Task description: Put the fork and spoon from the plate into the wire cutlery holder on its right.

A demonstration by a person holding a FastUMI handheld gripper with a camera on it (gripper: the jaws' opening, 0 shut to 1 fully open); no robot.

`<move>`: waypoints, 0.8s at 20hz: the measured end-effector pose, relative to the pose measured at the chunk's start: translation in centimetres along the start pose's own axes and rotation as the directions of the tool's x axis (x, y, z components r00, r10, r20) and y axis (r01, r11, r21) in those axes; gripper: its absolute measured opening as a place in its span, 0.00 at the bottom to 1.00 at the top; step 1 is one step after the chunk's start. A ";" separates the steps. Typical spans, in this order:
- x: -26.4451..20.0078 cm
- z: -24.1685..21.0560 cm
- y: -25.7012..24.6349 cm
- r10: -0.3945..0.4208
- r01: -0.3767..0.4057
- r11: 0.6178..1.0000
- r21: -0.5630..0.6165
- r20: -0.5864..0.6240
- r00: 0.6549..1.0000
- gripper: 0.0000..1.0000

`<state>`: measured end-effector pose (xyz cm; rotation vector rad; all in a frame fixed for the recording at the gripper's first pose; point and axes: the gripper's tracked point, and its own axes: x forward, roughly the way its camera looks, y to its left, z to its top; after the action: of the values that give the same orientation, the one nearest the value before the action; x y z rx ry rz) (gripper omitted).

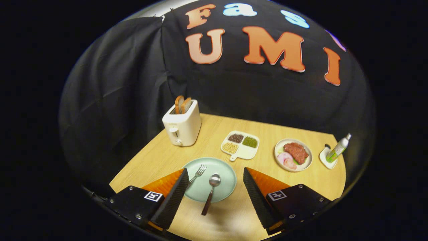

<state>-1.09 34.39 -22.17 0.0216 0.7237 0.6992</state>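
Observation:
A pale green plate (224, 174) lies on the wooden table between and just ahead of my fingers. On it rests a spoon (211, 190) with a dark handle that runs back over the plate's near rim toward me. A fork (198, 173) lies to its left, its handle passing behind my left finger (174, 195). My gripper (215, 175) hovers open above the plate, both fingers spread wide and holding nothing. The right finger (255, 195) stands just right of the plate.
A white toaster (182, 127) with bread slices stands at the back left. Beyond the plate lies a divided dish of grains (240, 144), to its right a plate of meat (293, 154), and farther right a green-and-white bottle (337, 150) on a small white dish.

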 end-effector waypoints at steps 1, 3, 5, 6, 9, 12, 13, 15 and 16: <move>1.2 -0.9 0.1 0.001 -0.001 1.000 0.015 -0.048 0.999 0.98; 2.5 -2.5 0.3 0.008 -0.003 0.999 0.038 -0.142 0.990 0.96; 4.2 -4.3 0.5 0.012 0.001 0.999 0.054 -0.231 0.973 0.95; 5.2 -5.5 0.5 0.011 0.006 0.998 0.058 -0.283 0.959 0.93; 6.9 -8.4 0.4 0.010 0.024 0.997 0.073 -0.427 0.904 0.91; 8.5 -10.2 0.6 0.008 0.031 0.997 0.069 -0.507 0.862 0.86; 8.8 -10.7 0.4 -0.002 0.039 0.998 0.058 -0.531 0.847 0.85; 9.3 -12.2 0.4 -0.018 0.050 0.998 0.039 -0.585 0.811 0.82; 9.6 -12.8 0.5 -0.015 0.049 0.998 0.039 -0.604 0.797 0.81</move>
<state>-4.12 37.79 -37.51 -0.1763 1.3601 0.6549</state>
